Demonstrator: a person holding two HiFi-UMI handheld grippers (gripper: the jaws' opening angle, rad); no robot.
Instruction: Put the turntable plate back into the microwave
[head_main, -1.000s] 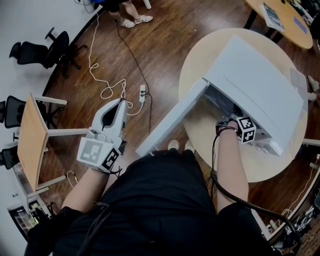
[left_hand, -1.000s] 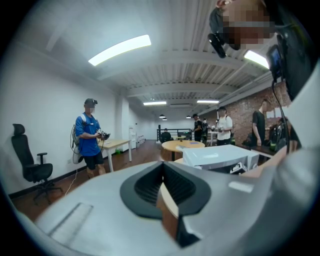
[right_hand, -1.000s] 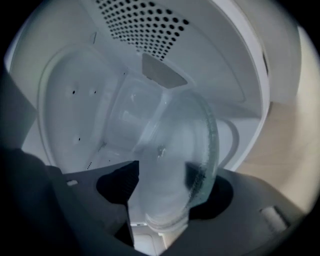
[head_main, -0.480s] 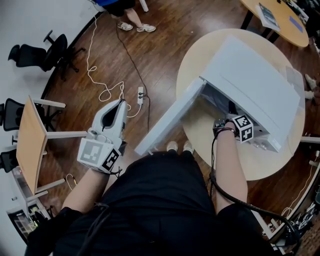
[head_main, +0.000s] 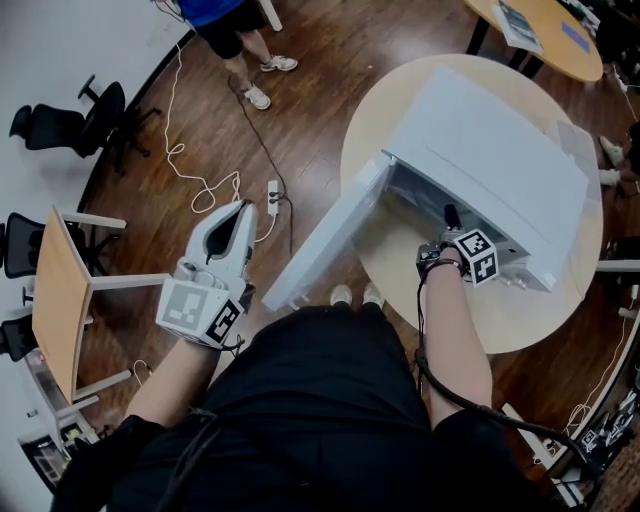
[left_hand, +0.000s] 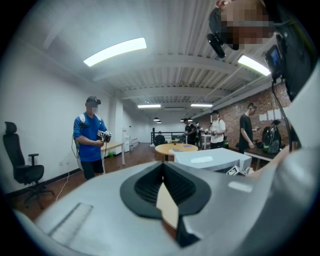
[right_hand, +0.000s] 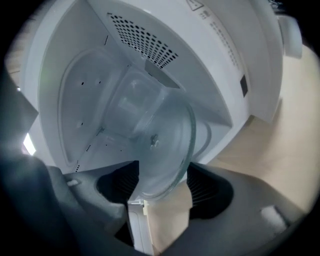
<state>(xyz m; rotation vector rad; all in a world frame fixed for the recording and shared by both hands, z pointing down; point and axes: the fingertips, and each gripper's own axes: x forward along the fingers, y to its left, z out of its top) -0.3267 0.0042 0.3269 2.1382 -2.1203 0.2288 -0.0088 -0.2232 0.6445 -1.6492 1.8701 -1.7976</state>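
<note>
Turntable plate (right_hand: 160, 150): a round disc of clear glass with a thick raised rim and a small moulded nub at its centre. It is clamped by its near edge in the right gripper (right_hand: 162, 182), whose ribbed black pads press on the glass from both sides. The plate stands up on edge and tilted, at the mouth of the microwave (head_main: 490, 160), with most of the disc in front of the cavity (right_hand: 85, 100). Whether its far rim touches the cavity floor I cannot tell.

The cavity is smooth white enamel with rounded corners, and a patch of small punched holes (right_hand: 142, 37) on one wall. The microwave itself is a plain white box. Its flat door (head_main: 325, 240) hangs wide open toward the near left, past the edge of the round, pale wood-grain table (head_main: 520, 320) that carries the oven.

The left gripper (left_hand: 162, 172), a grey-white shell with black ribbed pads, is held well to the left over the dark plank floor (head_main: 330, 80). Its jaw tips are together and nothing is between them.
</note>
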